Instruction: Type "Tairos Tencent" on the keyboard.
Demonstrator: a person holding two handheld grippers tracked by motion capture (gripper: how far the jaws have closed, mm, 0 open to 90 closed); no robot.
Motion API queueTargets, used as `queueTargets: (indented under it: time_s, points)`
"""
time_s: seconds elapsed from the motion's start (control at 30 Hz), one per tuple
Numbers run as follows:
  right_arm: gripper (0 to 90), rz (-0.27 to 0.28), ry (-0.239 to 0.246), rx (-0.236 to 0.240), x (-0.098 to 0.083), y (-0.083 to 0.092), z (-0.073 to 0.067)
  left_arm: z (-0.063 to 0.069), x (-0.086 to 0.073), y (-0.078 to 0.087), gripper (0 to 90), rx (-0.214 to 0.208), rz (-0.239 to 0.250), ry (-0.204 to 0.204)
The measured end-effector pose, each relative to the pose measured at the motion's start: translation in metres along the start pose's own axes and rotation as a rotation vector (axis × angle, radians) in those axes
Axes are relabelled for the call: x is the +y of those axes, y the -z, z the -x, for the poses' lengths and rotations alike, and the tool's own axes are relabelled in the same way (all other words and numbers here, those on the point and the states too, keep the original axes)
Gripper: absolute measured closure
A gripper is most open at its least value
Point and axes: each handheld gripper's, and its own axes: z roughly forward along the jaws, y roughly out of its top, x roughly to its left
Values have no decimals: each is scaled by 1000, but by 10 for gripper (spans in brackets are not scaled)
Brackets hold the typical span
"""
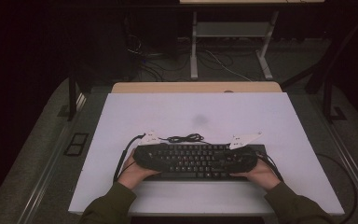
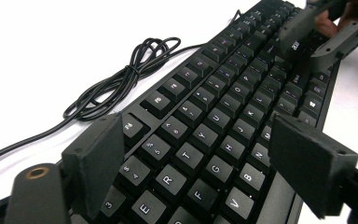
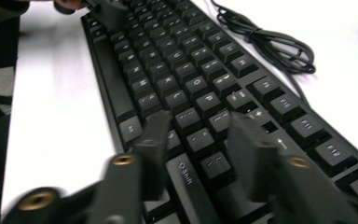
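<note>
A black keyboard (image 1: pixel 196 162) lies on the white tabletop (image 1: pixel 191 109), near the person's side, with its black cable (image 1: pixel 186 138) coiled just behind it. Both hands rest at the keyboard's ends. My left gripper (image 1: pixel 163 157) lies over the left keys, and its pads stand wide apart above the letter keys (image 2: pixel 196 128) with nothing between them. My right gripper (image 1: pixel 230 158) lies over the right keys, its jaws apart above the Shift key area (image 3: pixel 200 120) and slightly blurred, gripping nothing. The cable coil (image 2: pixel 121 79) (image 3: pixel 279 44) lies beside the keyboard's far edge.
A faint grey smudge (image 1: pixel 199 120) marks the tabletop behind the cable. A wooden strip (image 1: pixel 168 87) borders the far edge. Beyond it stands a desk frame (image 1: pixel 230 42) with cables on the dark floor. Bare white surface lies behind and to both sides of the keyboard.
</note>
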Motion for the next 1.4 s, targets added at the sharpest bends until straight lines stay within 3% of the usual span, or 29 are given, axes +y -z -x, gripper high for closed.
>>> queueTargets:
  time_s: [0.1,0.3,1.4]
  points:
    - [416,15,-3,-23,1,-1,0,0,-1,1,143,8,5,6]
    - [351,38,-16,-40,4,-2,1,1,-2,2,140,12,10,4]
    - [316,48,-2,-18,17,-17,1,0,-15,17,158,43,19,25]
